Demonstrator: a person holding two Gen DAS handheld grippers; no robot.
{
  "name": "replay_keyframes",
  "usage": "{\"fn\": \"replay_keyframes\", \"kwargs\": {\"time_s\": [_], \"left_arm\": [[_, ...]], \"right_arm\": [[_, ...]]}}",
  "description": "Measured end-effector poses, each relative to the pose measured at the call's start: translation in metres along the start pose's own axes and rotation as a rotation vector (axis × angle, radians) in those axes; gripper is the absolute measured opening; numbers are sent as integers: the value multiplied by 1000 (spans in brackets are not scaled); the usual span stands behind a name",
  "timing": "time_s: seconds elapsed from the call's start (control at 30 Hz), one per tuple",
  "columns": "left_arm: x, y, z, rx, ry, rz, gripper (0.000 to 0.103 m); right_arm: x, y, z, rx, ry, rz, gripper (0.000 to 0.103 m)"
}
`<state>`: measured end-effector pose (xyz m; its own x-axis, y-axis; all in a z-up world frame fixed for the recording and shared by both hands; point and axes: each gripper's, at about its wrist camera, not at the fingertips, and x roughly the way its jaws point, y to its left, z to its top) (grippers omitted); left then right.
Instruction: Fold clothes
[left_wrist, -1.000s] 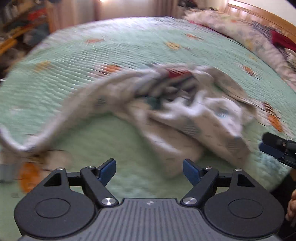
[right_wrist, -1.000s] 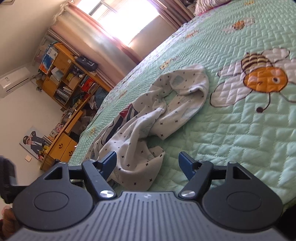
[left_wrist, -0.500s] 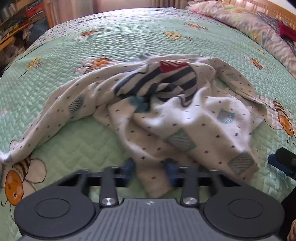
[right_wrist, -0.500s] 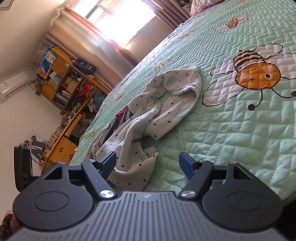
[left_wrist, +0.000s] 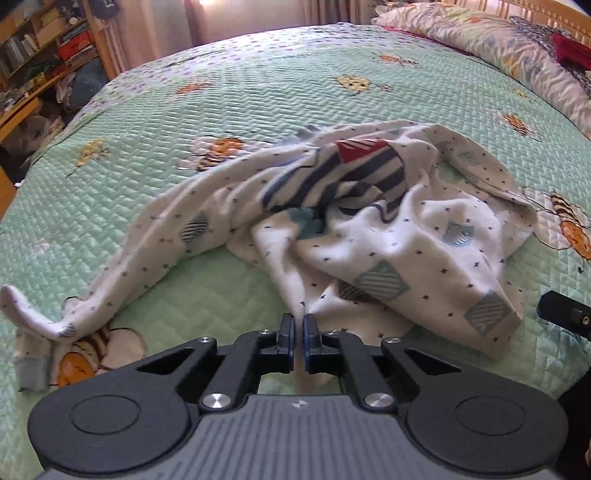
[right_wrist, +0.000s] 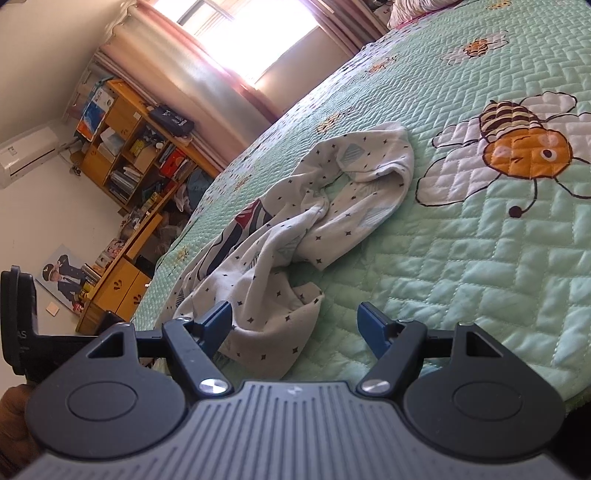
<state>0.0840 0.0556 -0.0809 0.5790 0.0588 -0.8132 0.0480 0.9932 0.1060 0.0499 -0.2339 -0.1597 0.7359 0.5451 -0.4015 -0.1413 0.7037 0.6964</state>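
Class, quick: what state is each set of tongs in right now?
Left tongs: closed on the white garment.
Right tongs: open, holding nothing.

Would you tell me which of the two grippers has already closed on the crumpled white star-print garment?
The left gripper: its blue pads are pinched on a fold of the white star-print garment, while the right gripper hangs wide open beside it.

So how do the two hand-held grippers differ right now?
The left hand-held gripper is shut on a fold of the garment; the right hand-held gripper is open and holds nothing. The left sits at the garment's middle edge, the right at its end. Both have blue fingertips and hover low over the bed.
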Motion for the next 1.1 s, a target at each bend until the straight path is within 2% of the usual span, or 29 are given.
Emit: {"fn": "replay_keyframes", "kwargs": {"time_s": [0.3, 0.5, 0.6, 0.67, 0.73, 0.77, 0.93, 1.0, 1.1], "left_arm": [[-31, 76, -29, -155, -18, 39, 0], [-33, 73, -36, -145, -7, 12, 0], [-33, 72, -39, -140, -2, -2, 4], [-34, 71, -41, -136, 2, -11, 9], [-34, 71, -43, -133, 5, -20, 23], [-35, 70, -44, -131, 7, -24, 25], [-39, 60, -46, -93, -19, 34, 53], [-39, 68, -47, -121, -20, 47, 60], [-36, 76, -42, -170, -3, 5, 63]], "right_arm": [[-2, 0, -2, -8, 3, -17, 76], [2, 6, -5, -26, 7, -2, 76], [2, 7, -7, -24, 9, 8, 76], [1, 6, -7, -20, 9, 11, 76], [-1, 5, -7, -15, 5, 12, 76], [-2, 4, -7, -15, 1, 13, 76], [-7, -3, -4, 13, -25, 11, 76], [-7, -6, -5, 27, -26, 10, 76], [-4, -7, -6, 30, -21, 13, 76]]}}
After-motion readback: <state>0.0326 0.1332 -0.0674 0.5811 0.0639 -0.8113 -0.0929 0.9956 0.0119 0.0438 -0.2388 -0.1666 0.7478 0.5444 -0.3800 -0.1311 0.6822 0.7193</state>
